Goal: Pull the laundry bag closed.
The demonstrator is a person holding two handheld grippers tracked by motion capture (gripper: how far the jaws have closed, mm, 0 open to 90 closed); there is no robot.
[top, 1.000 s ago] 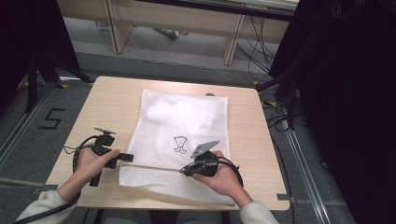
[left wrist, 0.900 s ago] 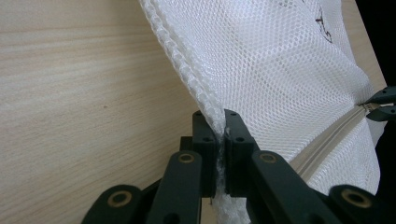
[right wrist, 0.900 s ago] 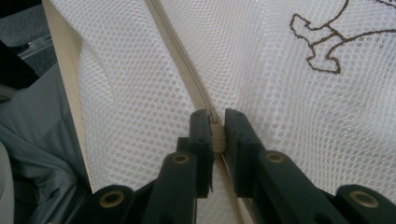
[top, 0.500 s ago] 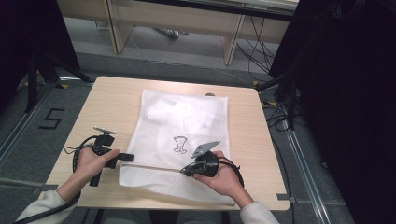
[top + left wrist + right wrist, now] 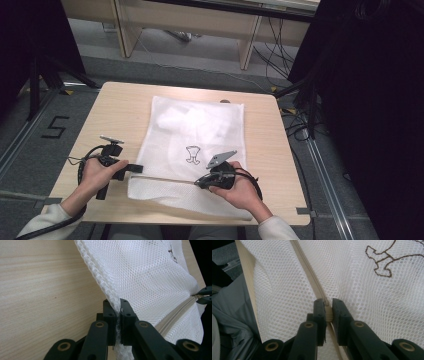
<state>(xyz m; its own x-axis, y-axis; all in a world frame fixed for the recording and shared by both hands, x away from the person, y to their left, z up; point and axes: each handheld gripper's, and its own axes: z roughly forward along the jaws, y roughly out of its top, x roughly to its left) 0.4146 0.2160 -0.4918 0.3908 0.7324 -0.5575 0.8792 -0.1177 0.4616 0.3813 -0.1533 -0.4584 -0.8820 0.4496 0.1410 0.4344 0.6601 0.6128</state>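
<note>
Mesh laundry bag (image 5: 192, 145) lies flat at centre of the table (image 5: 120, 110), near edge low in the high view. Your left gripper (image 5: 134, 169) is clamped on the bag's seamed corner (image 5: 110, 298); your right gripper (image 5: 199, 182) is pinched on the zipper (image 5: 312, 277). Keep the left firm and the zipper line taut, and draw the right straight along it. The right gripper view resolves the pinch at the zipper; the high view gives the bag's whole layout and brown print (image 5: 192, 154).

Mesh bag (image 5: 192, 135) lies on table (image 5: 280, 150), between 2 grippers.
</note>
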